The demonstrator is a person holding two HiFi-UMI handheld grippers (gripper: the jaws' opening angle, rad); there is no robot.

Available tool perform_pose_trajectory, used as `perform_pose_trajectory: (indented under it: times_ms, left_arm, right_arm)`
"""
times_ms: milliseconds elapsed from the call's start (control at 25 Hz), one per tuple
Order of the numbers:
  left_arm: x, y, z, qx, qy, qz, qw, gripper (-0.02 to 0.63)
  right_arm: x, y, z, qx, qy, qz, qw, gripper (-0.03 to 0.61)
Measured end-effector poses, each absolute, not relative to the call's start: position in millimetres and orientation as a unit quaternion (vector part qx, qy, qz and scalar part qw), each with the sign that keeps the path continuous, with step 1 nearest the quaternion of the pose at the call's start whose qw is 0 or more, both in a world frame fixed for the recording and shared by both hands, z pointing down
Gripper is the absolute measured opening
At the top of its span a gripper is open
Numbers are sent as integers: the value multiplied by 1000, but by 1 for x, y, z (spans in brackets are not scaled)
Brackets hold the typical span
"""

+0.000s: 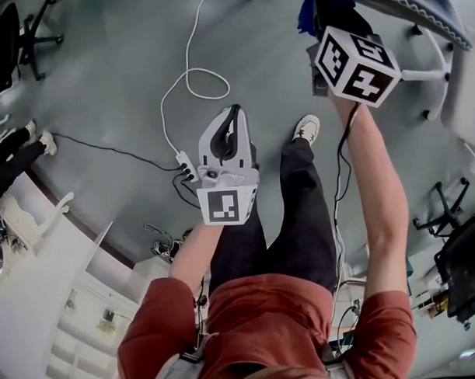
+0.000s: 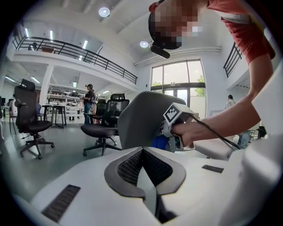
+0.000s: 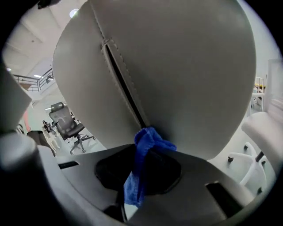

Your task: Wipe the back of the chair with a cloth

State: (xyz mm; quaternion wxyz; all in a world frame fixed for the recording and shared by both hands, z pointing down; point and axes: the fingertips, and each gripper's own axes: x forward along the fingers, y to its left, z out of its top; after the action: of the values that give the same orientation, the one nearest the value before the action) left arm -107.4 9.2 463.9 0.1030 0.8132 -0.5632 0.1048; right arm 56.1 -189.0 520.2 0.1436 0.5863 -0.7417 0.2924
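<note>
Right gripper (image 3: 142,154) clenched on small blue microfibre cloth (image 3: 152,137); bunched end pressed onto grey padded chair back (image 3: 177,66), likely so contact does the wiping; left gripper (image 2: 142,155) jaws together, empty, held clear of the work.

No legible text, no brands or numbers (only coded square markers (image 1: 356,65))

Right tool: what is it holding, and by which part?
The right tool grips the blue cloth by a bunched fold, one end hanging loose.

cloth (image 3: 148,141) against chair back (image 3: 177,66), cable (image 1: 188,70) on floor (image 1: 117,80)
</note>
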Motion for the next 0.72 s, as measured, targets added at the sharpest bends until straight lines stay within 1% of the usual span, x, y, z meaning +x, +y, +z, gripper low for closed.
perform_pose_trajectory:
  times_ms: [160,440,560,720]
  left_arm:
    - [-137,12,467,805,-574,105,102,14]
    - [-191,15,463,792,-592,104,107,14]
    - [-214,15,458,787,-600,103,98,14]
    - [-239,16,459,777,-613,108,95,14]
  right_arm:
    - [30,-193,526,583,-740,306,140,61]
    - [-55,-203,520,551,-763,306,146,61]
    - [-85,-205,519,541,-768,309,146,61]
    - [-103,-206,519,537,-771,313,141,61]
